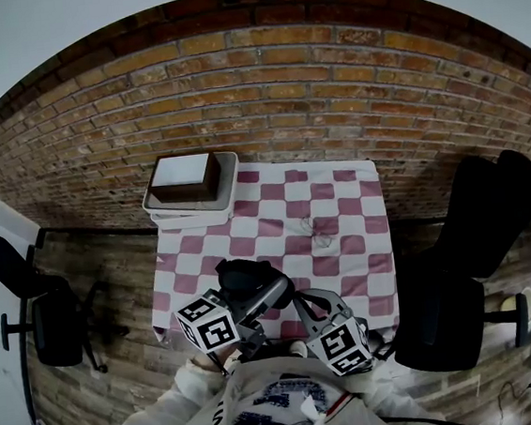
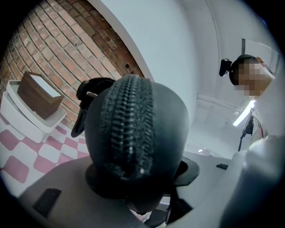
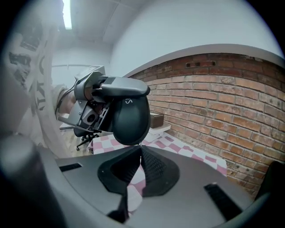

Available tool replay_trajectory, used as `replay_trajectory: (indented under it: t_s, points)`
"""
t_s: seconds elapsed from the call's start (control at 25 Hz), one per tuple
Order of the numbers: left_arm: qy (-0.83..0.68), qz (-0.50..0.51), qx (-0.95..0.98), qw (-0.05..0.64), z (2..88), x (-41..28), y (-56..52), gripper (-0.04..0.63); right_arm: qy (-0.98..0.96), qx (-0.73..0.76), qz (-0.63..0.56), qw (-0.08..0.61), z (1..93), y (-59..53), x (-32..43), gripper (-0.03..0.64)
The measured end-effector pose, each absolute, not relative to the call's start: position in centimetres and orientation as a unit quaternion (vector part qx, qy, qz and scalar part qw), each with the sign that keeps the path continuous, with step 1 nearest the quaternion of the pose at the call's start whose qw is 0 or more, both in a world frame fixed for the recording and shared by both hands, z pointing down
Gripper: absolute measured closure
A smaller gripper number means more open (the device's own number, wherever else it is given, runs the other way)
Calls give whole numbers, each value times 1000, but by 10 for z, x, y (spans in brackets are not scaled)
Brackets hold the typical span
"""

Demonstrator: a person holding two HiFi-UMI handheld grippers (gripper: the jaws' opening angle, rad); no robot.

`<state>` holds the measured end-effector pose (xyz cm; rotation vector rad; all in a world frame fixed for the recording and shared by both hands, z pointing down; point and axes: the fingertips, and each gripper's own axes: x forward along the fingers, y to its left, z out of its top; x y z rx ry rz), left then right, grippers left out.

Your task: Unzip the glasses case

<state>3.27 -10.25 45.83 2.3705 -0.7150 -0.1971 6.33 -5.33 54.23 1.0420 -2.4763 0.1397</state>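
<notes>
The left gripper point(image 1: 263, 294) has its jaws clamped across the black case point(image 1: 244, 277), holding it above the near edge of the checked table point(image 1: 349, 245). In the left gripper view the zip point(image 2: 127, 129) runs up the middle of the case. The right gripper point(image 3: 140, 149) has its jaws together, the tips pinching the small pull point(image 3: 141, 143) at the case's lower end.
</notes>
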Motion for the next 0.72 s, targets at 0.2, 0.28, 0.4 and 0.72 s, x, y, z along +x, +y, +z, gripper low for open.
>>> replay_trajectory:
  t_s: [0.2, 0.28, 0.4, 0.72]
  points:
    - [-259, -71, 909, 318, 460, 35, -102, 336, -894, 381, 36, 234, 541, -56, 65, 600]
    - [-254, -66, 911, 317, 460, 37, -102, 336, -893, 381, 30, 237, 540, -57, 65, 600]
    - [-243, -53, 918, 310, 463, 41, -102, 336, -890, 384, 21, 245, 540, -59, 67, 600]
    - [-227, -29, 925, 305, 468, 48, -97, 336, -890, 381, 10, 252, 542, -59, 70, 600]
